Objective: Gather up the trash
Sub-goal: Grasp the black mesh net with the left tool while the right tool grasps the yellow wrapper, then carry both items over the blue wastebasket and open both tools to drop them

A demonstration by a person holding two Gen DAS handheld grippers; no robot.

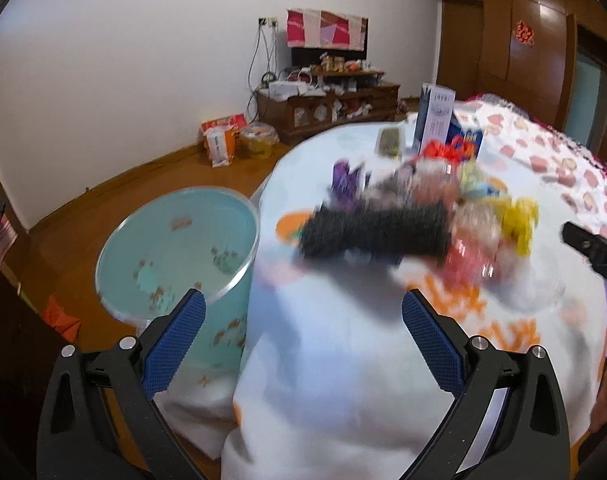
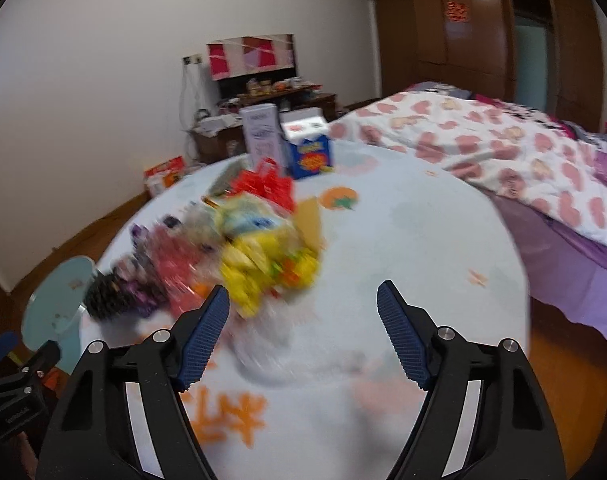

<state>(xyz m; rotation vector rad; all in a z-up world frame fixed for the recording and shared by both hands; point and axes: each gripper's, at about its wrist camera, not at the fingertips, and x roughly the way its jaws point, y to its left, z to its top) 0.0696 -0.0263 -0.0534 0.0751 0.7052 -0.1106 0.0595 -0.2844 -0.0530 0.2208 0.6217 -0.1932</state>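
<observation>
A blurred heap of trash lies on the round table: a black rough piece (image 1: 377, 232), purple wrappers (image 1: 347, 178), clear and pink wrappers (image 1: 469, 240), and yellow wrappers (image 1: 519, 220). The same heap shows in the right wrist view, with the yellow wrappers (image 2: 263, 268) nearest and the black piece (image 2: 105, 300) at the left. A pale blue bin (image 1: 179, 248) stands on the floor left of the table. My left gripper (image 1: 303, 308) is open and empty above the table's near edge. My right gripper (image 2: 303, 300) is open and empty, just right of the heap.
The table wears a white cloth (image 2: 415, 240) with orange prints. A tall white box (image 1: 435, 120) and a blue carton (image 2: 311, 156) stand at its far side. A bed with a heart-print quilt (image 2: 503, 148) lies to the right. A low wooden cabinet (image 1: 327, 108) stands against the wall.
</observation>
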